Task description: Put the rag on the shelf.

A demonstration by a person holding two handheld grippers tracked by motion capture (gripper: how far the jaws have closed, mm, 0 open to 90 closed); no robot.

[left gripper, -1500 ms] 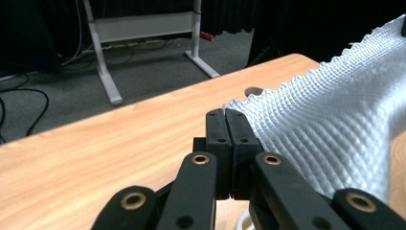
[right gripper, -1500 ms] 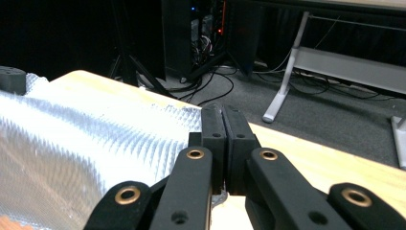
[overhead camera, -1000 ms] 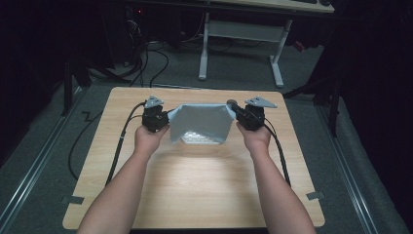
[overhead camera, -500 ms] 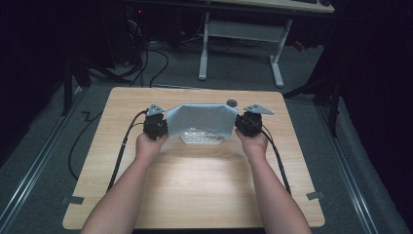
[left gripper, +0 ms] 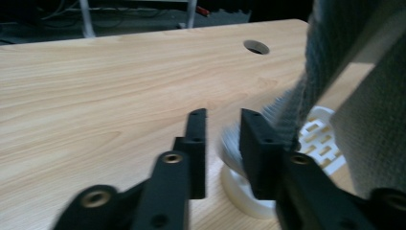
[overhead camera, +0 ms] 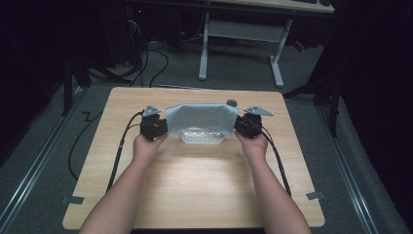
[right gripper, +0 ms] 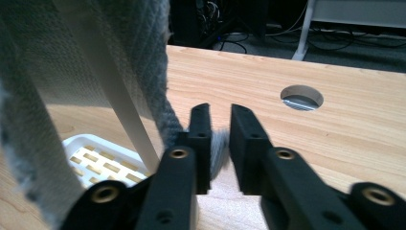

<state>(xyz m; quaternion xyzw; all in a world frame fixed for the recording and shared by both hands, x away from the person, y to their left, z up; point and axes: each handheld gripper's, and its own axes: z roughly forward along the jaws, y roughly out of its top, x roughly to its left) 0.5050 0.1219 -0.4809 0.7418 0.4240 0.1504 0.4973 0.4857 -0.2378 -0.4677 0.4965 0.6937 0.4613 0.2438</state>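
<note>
A grey cloth hung stretched between the left gripper and right gripper, above a white slotted tray on the table; both jaws stood parted, cloth draped alongside; keeping both hands level would likely lay it evenly.

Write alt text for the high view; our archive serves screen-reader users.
A person's two hands hold grippers, left gripper and right gripper, at opposite ends of a grey cloth stretched above a white slotted tray on a wooden table.
</note>
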